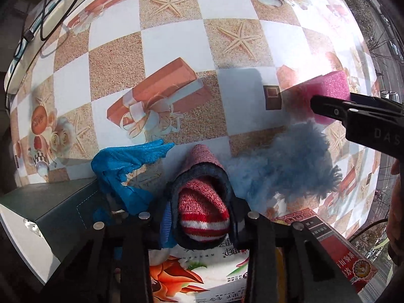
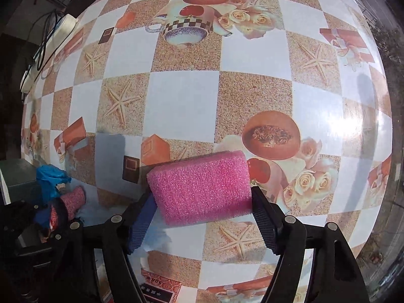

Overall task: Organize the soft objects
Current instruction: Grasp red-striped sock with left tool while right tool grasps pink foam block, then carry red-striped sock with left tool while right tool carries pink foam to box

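Both pickups under way: the left gripper [image 1: 202, 217] pinches a red knitted sock [image 1: 203, 214], the right gripper [image 2: 202, 209] clamps a pink sponge [image 2: 202, 186], both low over the bench [image 2: 181, 101]. A blue glove [image 1: 126, 166] and fluffy blue duster [image 1: 290, 161] lie unsorted.

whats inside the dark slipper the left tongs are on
A red knit piece with white stripes is stuffed in the dark slipper's opening, between the left tongs. How deep it goes, or anything beneath it, is hidden.
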